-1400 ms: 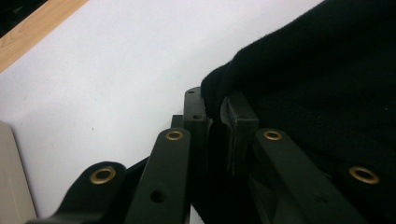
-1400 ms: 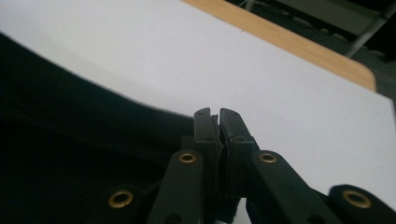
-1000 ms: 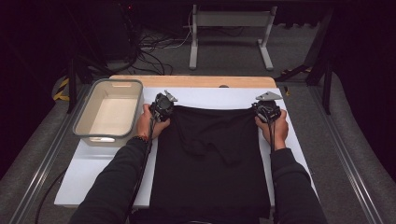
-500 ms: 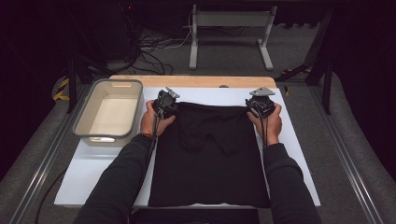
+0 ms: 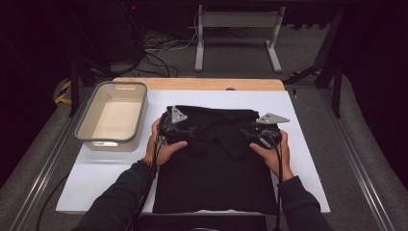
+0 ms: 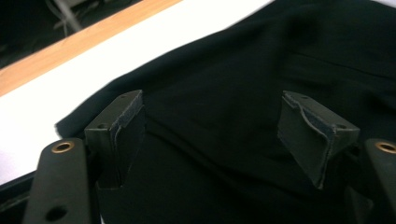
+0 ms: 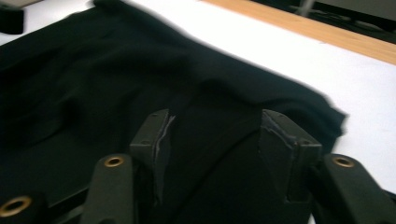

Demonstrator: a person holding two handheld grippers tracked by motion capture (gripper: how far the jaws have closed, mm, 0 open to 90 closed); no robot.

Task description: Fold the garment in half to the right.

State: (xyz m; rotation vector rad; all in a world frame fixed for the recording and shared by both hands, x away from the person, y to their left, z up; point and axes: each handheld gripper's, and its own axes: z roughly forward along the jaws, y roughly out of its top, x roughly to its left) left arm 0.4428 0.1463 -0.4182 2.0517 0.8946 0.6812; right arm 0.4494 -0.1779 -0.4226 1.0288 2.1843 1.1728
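A black garment [image 5: 216, 178] lies spread on the white sheet [image 5: 300, 159], its far part rumpled into soft folds. My left gripper [image 5: 188, 130] rests over the garment's far left part, held in a hand. My right gripper [image 5: 246, 133] is over its far right part. In the left gripper view the left gripper [image 6: 212, 100] stands open, with black cloth [image 6: 233, 56] lying under the gap and its pads off it. In the right gripper view the right gripper [image 7: 215, 116] is also open above the cloth [image 7: 93, 70]. Both pairs of jaws have just been opening.
A grey plastic bin [image 5: 118, 84] with nothing in it stands on the sheet to the left of the garment. A wooden table edge [image 5: 202, 84] runs along the far side. Beyond it are cables and a metal stand on the floor.
Both grippers have let go of the garment's far edge, opened, and drawn back toward the person. The cloth stays lying on the sheet.
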